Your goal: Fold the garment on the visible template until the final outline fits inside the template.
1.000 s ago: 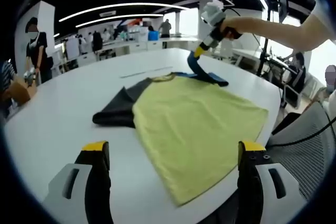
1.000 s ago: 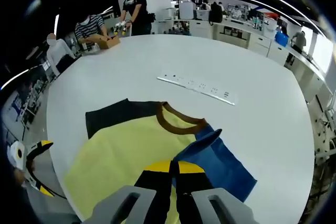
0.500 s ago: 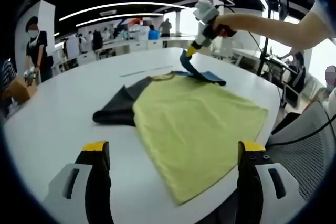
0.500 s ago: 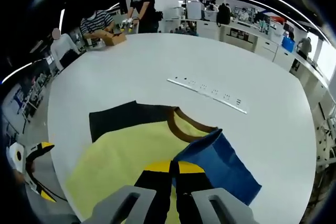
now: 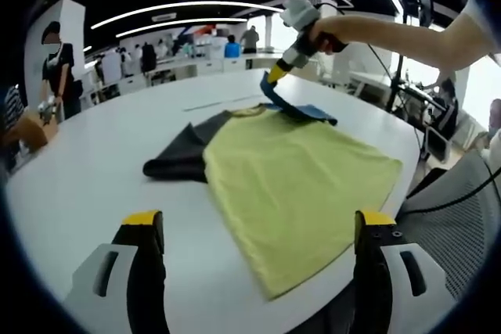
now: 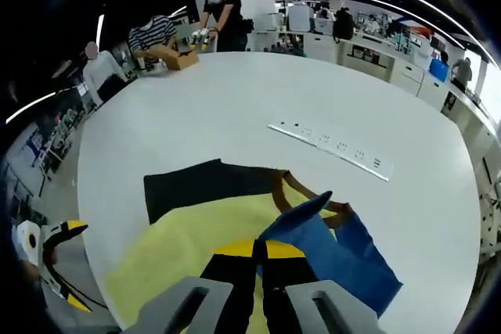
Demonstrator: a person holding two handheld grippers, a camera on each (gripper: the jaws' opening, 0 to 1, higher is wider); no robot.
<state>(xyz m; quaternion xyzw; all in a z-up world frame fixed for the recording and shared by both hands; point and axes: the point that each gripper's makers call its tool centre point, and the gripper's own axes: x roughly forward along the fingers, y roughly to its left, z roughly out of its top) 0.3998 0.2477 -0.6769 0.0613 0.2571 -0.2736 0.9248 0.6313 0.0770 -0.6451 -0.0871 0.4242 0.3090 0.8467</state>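
Change since earlier frames: right tool [image 5: 275, 76] has carried the blue sleeve [image 5: 304, 109] higher and further over the collar side; in the right gripper view the sleeve tip now rises closer to the brown collar [image 6: 313, 197].
Garment: a yellow T-shirt [image 5: 293, 185] lies flat on the white counter [image 5: 94, 170], its hem toward the near edge of the counter in the left gripper view.
Sleeves: one black sleeve [image 5: 178, 160] lies spread on the counter beside the yellow body; the blue sleeve [image 6: 329, 244] is lifted at its tip, the rest resting on the counter.
Right tool: jaws pressed together on the blue sleeve, pinching its edge; seen from its own camera [image 6: 258, 249] the yellow-tipped jaws meet with the blue cloth just ahead of them.
Left tool: jaws spread wide apart [image 5: 258, 224], held above the near counter edge, touching nothing.
Person's hand: a hand [image 5: 319, 35] and bare forearm hold the right tool above the far side of the shirt.
White strip: a long marked strip [image 6: 330, 149] lies on the counter beyond the collar, well apart from the shirt.
Background: people [image 6: 223, 9] stand at the far edge of the counter; a cardboard box [image 6: 182, 59] rests there.
Chair: a mesh chair [image 5: 450, 224] stands beside the counter.
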